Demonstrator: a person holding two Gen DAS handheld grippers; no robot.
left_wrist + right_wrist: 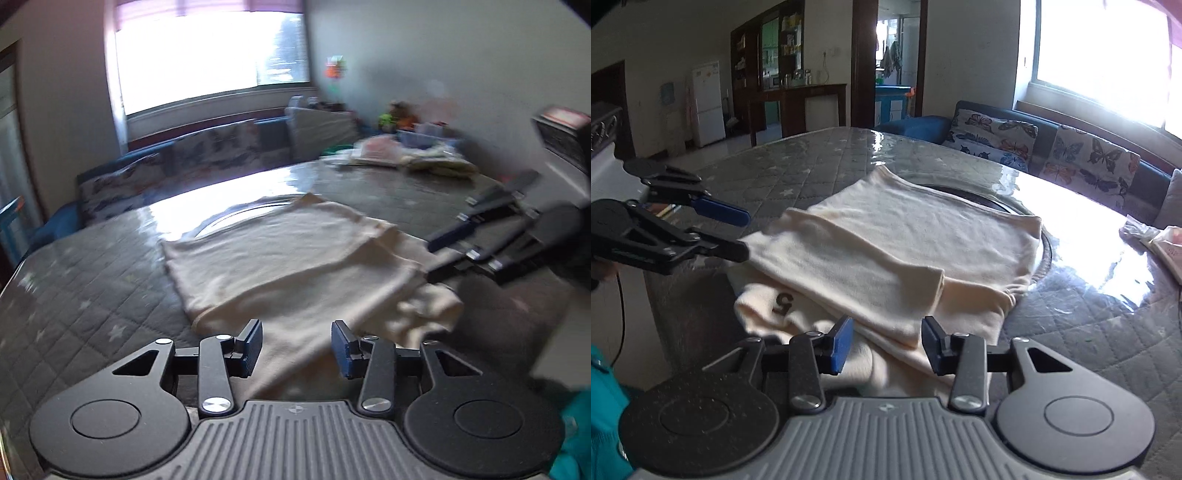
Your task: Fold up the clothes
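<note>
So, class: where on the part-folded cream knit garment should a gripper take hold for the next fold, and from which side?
Grip the loose bunched end of the cream knit garment near the printed 5, coming from the near table edge: that end hangs unfolded, while the far part lies flat.

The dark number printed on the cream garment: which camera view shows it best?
The right wrist view. There the number, which reads as a 5, shows sharp and unobstructed on the cream garment near its closest edge. The left wrist view is blurred and shows only plain cloth; no print is visible.
</note>
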